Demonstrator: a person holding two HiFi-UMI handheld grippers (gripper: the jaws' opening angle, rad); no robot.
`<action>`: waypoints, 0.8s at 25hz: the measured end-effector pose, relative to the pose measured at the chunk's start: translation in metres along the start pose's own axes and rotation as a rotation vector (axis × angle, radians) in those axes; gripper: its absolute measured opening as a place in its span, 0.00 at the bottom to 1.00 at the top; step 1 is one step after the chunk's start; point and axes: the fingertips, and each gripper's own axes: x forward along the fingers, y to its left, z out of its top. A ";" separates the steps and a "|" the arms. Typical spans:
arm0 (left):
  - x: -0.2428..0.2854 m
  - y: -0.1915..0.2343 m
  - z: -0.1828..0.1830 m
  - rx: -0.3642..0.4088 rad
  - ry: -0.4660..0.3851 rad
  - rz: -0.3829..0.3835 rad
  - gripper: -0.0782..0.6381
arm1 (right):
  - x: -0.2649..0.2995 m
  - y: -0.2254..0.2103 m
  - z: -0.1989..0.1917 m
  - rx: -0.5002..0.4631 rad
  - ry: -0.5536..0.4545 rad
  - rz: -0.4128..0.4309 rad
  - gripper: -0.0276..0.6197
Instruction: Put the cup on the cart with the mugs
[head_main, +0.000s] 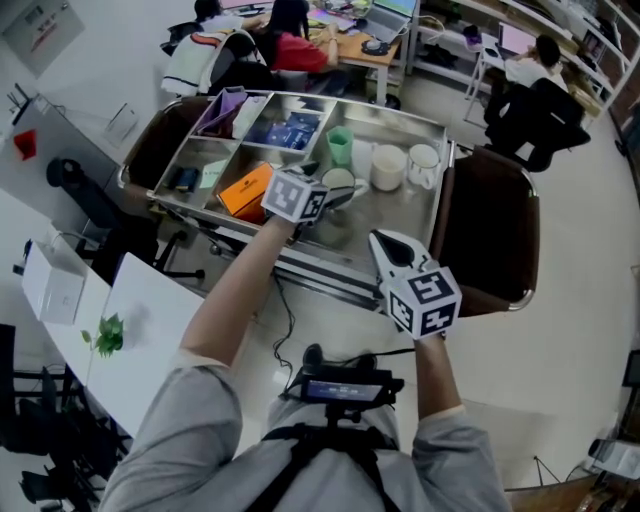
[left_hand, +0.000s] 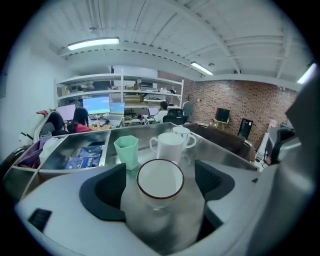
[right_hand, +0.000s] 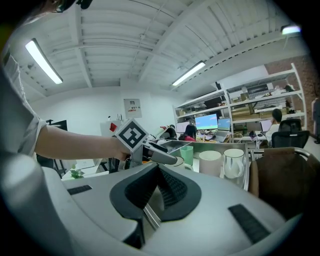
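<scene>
A white cup with a dark rim (left_hand: 160, 179) stands upright on the steel cart (head_main: 400, 215), just in front of a green cup (left_hand: 126, 151) and two white mugs (left_hand: 169, 147). My left gripper (left_hand: 160, 184) is open, its dark pads (left_hand: 107, 187) on either side of the cup with gaps showing. From the head view the cup (head_main: 340, 178) sits at the left gripper's (head_main: 335, 193) tip, left of the mugs (head_main: 388, 167). My right gripper (head_main: 395, 248) hovers off the cart's near edge, shut with nothing in it (right_hand: 159, 192).
The cart's left compartments hold an orange box (head_main: 245, 190), blue packets (head_main: 290, 130) and a purple item (head_main: 222, 110). A brown chair (head_main: 495, 230) stands to the right of the cart. A white table (head_main: 140, 330) is at the near left. People sit at desks beyond.
</scene>
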 end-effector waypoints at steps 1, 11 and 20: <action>-0.006 -0.002 0.001 -0.004 -0.014 0.001 0.71 | -0.001 -0.001 -0.001 -0.001 0.001 0.000 0.04; -0.103 -0.037 -0.016 -0.063 -0.239 0.078 0.55 | -0.018 -0.005 -0.008 0.001 -0.009 0.039 0.04; -0.194 -0.040 -0.080 -0.134 -0.376 0.216 0.11 | -0.032 0.017 -0.040 0.023 0.028 -0.034 0.04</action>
